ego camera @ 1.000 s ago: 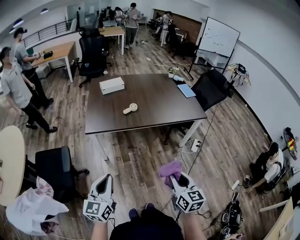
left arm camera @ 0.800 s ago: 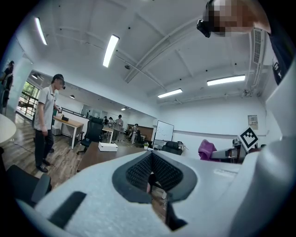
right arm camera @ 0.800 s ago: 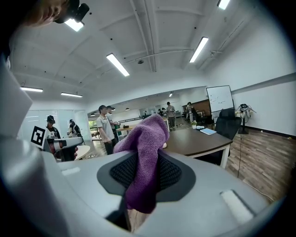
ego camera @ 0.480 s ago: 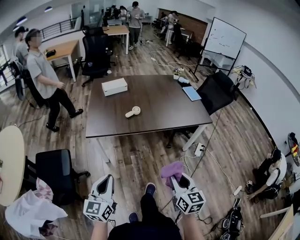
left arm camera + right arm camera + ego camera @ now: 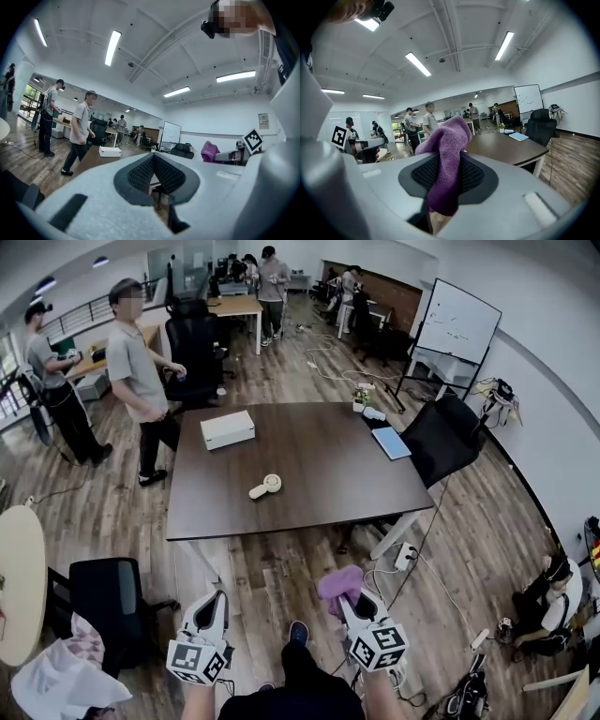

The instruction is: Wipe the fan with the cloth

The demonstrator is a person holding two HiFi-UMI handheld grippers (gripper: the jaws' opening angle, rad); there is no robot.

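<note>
Your right gripper (image 5: 349, 602) has its jaws clamped on the purple cloth (image 5: 339, 582). A loose fold stands up above the pads (image 5: 477, 176) and a tail hangs below them. Your left gripper (image 5: 215, 602) is closed with nothing between its jaws.

The fan (image 5: 265, 487) lies flat on the dark table (image 5: 319, 451), well apart from both grippers, at about 12 o'clock from where you stand. Taken from the table's centre it is at about 7 o'clock, near the edge facing you. Its round head is at the 2 o'clock end and its handle at the 8 o'clock end.

The step in hand looks like the approach, so come right up to that near edge before you reach. Part the left jaws first, then pin the handle from 8 o'clock, because a fan this light will likely skid under the cloth. Lead with the loose fold, not the hard jaw tips. Wipe the head from the handle end outward with gentle pressure.

Count:
- One fan.
- One cloth.
- Two grippers.
- One table in front of you.
- One white box (image 5: 228, 428), at the table's 10 o'clock.
- One blue pad (image 5: 391, 442), at its 3 o'clock.
- One small plant (image 5: 358, 399), at its 1 o'clock.
- One person (image 5: 139, 367) standing close by the table, at 10 o'clock. Others farther back are too small to count surely.
</note>
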